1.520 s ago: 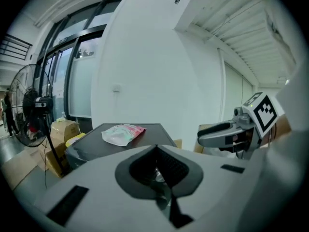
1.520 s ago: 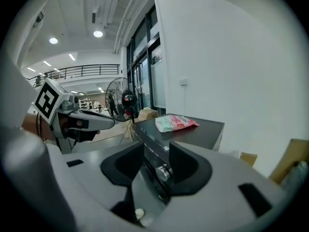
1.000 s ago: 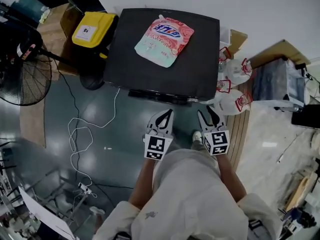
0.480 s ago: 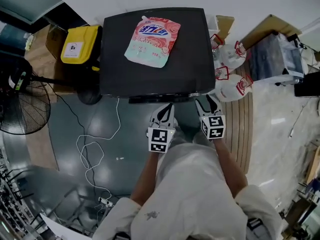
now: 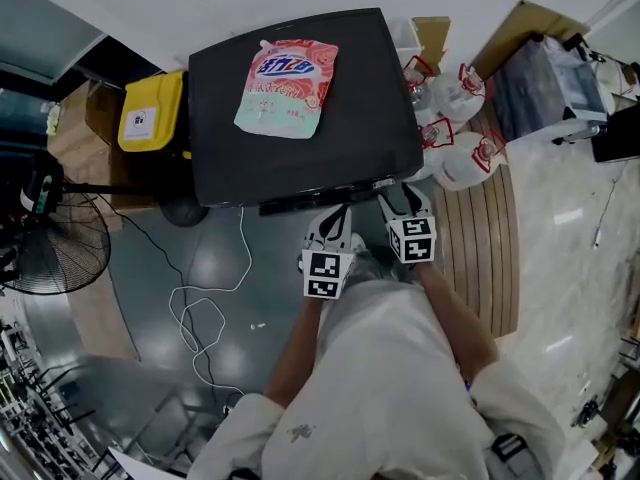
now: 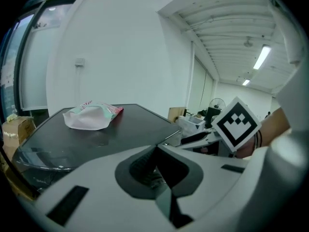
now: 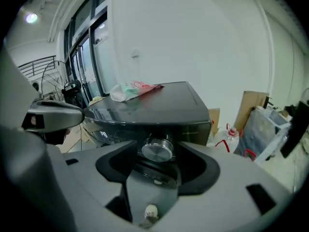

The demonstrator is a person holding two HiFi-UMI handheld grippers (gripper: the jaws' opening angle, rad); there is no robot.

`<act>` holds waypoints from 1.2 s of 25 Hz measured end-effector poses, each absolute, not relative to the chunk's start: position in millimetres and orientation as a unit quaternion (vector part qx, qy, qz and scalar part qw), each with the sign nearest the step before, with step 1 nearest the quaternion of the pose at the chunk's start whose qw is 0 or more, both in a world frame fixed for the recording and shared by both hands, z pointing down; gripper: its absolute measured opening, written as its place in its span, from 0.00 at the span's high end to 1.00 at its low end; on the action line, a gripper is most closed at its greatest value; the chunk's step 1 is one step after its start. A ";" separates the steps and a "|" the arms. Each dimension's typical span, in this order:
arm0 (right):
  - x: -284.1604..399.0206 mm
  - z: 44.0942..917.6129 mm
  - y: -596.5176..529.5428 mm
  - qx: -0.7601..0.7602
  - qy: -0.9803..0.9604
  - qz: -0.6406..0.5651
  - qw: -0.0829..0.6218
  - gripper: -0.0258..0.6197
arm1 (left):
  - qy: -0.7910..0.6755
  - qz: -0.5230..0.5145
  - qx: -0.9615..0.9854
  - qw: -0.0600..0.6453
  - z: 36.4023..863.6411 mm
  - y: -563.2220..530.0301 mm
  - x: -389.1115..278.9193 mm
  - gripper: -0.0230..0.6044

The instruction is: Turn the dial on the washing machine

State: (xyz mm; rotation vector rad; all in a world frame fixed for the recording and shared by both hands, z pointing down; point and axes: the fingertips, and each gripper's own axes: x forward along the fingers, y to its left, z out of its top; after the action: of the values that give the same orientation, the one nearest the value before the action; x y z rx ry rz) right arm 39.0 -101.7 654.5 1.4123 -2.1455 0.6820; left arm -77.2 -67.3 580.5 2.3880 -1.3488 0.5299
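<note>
While the right gripper (image 5: 400, 200) jaws are opening, the washing machine dial (image 7: 157, 151) is sitting straight ahead between them, ungripped; the left gripper (image 5: 335, 223) is idling closed alongside.

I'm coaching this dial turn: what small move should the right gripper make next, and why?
Probably ease the right gripper forward until its pads flank the silver dial, then close. Its jaws are opening, and the dial on the washing machine front sits centred between them, seemingly just ahead and not yet gripped.
</note>
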 end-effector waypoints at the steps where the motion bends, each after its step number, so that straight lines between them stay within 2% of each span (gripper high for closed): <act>1: 37.7 657.3 -101.2 0.515 -0.783 0.253 0.240 0.56 | -0.474 0.188 0.843 0.172 581.1 -67.4 -76.0 0.94; 14: 30.1 691.1 -103.4 0.521 -0.761 0.282 0.266 0.51 | -0.464 0.197 0.846 0.173 587.1 -56.0 -66.8 0.94; 30: 27.8 694.2 -110.4 0.533 -0.747 0.317 0.239 0.55 | -0.466 0.200 0.843 0.180 593.3 -55.3 -72.4 0.94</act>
State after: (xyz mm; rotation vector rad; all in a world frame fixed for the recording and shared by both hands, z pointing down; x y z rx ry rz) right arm 27.8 -110.4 694.2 1.4602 -2.0456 0.8688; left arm -72.4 -55.3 593.3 2.3821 -1.3171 0.5648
